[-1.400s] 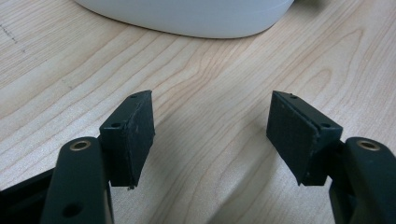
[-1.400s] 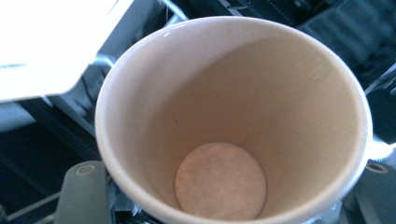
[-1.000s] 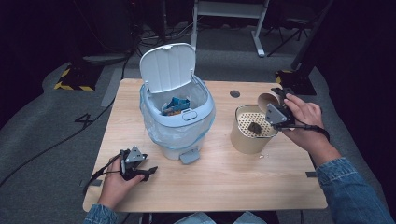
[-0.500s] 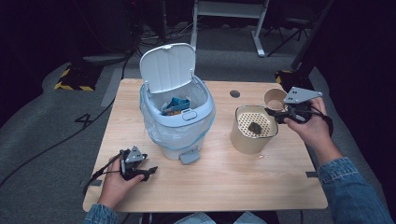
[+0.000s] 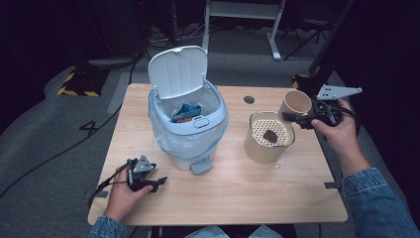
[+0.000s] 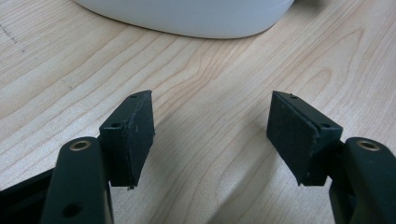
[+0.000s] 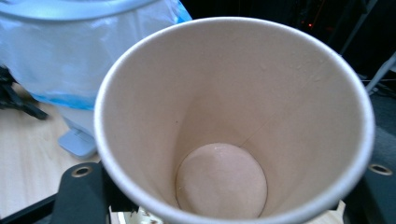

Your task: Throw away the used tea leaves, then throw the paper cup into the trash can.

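Note:
A beige paper cup (image 5: 296,104) hangs just right of and above a beige canister with a perforated insert (image 5: 270,144). My right gripper (image 5: 297,119) is shut on the cup's wall. The cup (image 7: 233,116) is empty inside, with a black jaw on each side of it. A dark lump (image 5: 270,135) lies on the insert. At the front left my left gripper (image 5: 156,183) rests on the wooden table (image 5: 237,198). In the left gripper view the left gripper (image 6: 210,130) is open with nothing between its pads, facing the base of the bin (image 6: 196,18).
A pale blue pedal bin (image 5: 185,129) with a plastic liner stands mid-table, lid up, with blue and brown scraps inside. Its pedal (image 5: 200,167) points at the front edge. Crumbs lie by the canister. A cable hole (image 5: 249,99) sits at the back.
My right gripper has drawn the cup away from over the canister, to the right and a little up, turning it back from its tipped pose. The left gripper has not moved.

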{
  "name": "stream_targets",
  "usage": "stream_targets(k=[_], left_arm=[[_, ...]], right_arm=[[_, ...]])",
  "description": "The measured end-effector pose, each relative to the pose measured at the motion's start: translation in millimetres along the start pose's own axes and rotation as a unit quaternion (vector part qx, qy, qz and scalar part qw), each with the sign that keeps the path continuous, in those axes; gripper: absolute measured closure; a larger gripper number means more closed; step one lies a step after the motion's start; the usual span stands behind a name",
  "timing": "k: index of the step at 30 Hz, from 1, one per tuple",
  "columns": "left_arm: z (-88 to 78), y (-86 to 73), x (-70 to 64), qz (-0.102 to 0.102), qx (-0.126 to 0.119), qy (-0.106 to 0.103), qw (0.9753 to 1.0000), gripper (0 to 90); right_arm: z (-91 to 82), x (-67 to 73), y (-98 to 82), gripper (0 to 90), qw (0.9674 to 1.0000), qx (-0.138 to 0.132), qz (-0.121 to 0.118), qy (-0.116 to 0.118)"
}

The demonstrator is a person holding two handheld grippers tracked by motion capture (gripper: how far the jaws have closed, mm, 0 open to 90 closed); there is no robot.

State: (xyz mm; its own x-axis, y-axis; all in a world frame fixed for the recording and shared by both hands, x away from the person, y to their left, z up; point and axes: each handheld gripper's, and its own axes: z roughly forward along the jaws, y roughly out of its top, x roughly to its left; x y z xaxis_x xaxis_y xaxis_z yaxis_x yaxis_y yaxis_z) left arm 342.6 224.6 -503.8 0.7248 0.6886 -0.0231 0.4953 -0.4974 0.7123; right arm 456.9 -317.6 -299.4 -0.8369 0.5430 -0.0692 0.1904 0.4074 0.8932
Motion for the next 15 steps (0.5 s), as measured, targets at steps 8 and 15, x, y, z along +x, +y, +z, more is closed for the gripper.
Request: stream_targets(k=[8,15], left_arm=[[0.2,0.0,-0.2,-0.002,0.000,-0.001,1.0000,32.4],[0.2,0.0,-0.2,-0.002,0.000,-0.001,1.0000,32.4]], right_arm=[[-3.2,15.5,16.4,29.7,0.9994,-0.003,0.020,0.029],[4.4,28.0,34.2,29.7,0.9991,-0.001,0.007,0.041]])
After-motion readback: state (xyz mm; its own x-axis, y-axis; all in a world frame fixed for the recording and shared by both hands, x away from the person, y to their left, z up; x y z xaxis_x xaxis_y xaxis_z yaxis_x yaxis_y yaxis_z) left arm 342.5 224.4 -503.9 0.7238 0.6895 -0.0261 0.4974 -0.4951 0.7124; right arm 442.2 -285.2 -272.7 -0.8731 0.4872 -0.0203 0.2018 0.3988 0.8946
